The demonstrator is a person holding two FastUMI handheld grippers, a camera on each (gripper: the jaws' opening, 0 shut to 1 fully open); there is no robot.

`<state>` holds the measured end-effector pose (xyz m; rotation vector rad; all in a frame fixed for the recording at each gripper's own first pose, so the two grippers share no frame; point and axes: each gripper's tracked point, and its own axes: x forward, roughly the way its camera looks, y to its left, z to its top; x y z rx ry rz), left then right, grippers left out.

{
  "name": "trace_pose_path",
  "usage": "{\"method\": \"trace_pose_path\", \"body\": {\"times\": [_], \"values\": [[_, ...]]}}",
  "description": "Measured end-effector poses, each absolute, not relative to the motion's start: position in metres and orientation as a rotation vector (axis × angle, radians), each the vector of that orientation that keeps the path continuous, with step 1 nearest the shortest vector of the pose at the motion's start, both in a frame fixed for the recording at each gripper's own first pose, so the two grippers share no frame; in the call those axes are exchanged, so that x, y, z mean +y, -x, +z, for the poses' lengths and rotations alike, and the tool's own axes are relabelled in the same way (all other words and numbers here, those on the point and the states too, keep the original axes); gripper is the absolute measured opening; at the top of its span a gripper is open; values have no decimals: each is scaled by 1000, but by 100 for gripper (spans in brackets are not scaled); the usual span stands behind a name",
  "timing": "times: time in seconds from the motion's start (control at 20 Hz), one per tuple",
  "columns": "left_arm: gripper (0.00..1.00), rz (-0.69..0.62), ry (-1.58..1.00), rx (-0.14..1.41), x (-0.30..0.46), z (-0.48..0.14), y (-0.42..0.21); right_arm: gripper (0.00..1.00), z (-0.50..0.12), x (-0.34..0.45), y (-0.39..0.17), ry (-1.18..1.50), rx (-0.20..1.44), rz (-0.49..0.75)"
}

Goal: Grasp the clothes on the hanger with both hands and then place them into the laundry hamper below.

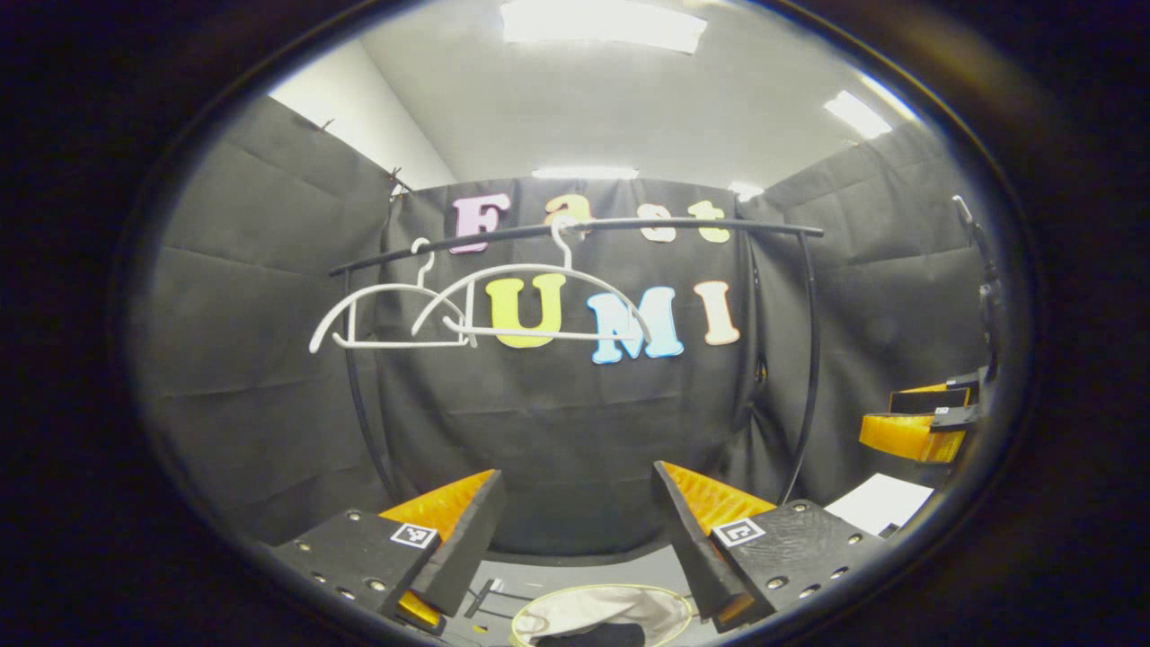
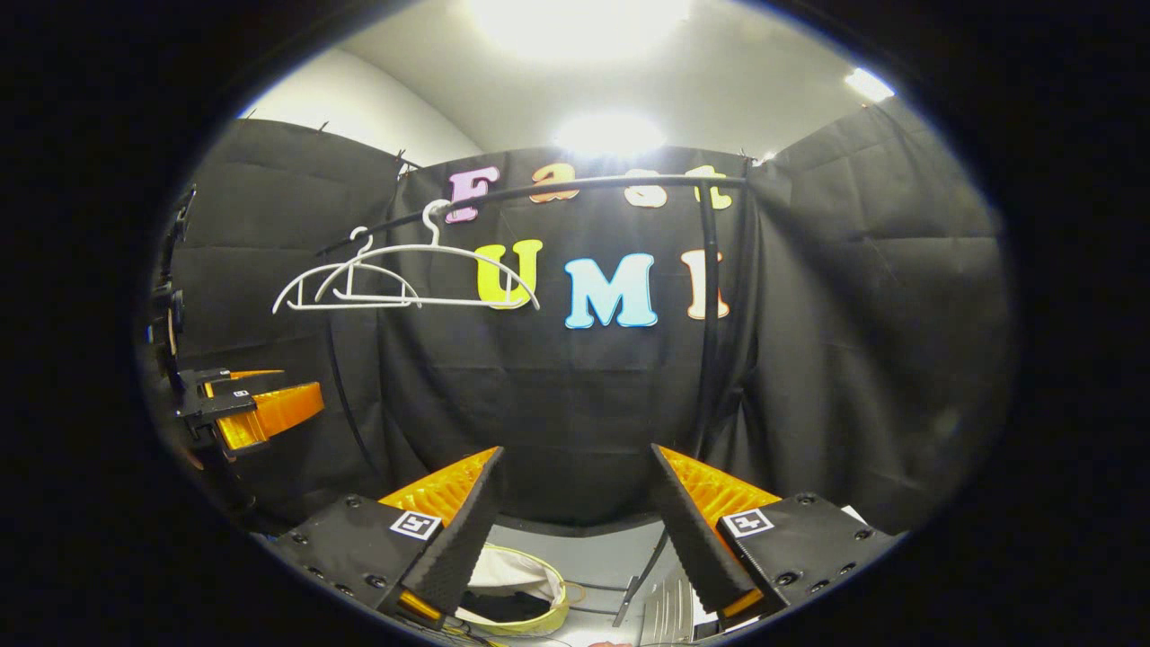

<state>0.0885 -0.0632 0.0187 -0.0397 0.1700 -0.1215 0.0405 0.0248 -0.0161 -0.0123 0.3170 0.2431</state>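
Two bare hangers [image 1: 485, 305] are seen on the rail [image 1: 575, 235], both toward its left end, with no garment left on either. Below, the hamper [image 1: 602, 615] is seen between the fingers of the left gripper [image 1: 575, 530], and a dark cloth [image 1: 593, 636] lies inside it on the pale lining. In the right gripper view the same hamper [image 2: 530, 598] is seen low and left of centre, with dark fabric [image 2: 503, 607] resting within its rim. The task is therefore judged to be done or all but done: the clothes appear to be in the hamper and nothing is left hanging.

Both jaws are spread wide and nothing is held; the right gripper [image 2: 575, 530] is empty too. Each gripper is seen at the other view's edge.

No brand or readable label is made out. Small square markers [image 1: 415, 536] are fixed on the finger mounts, but they carry patterns, not words
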Motion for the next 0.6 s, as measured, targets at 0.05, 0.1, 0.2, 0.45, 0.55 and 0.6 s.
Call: {"method": "trace_pose_path", "body": {"times": [0.05,0.1,0.2,0.45,0.55,0.6], "values": [[95,-118,37,159,-61,29,-80,92,-8,18,-34,8,298,238],[95,-115,30,148,-60,39,-73,92,0,12,-27,9,283,233],[95,-107,15,124,-62,55,-52,98,11,1,-14,4,265,223],[95,-77,7,103,-54,71,-16,98,36,-24,13,-38,221,173],[95,-71,0,91,-51,78,-8,92,45,-35,21,-41,195,143],[95,-65,-7,83,-49,80,-7,92,49,-40,24,-37,182,128]]}}
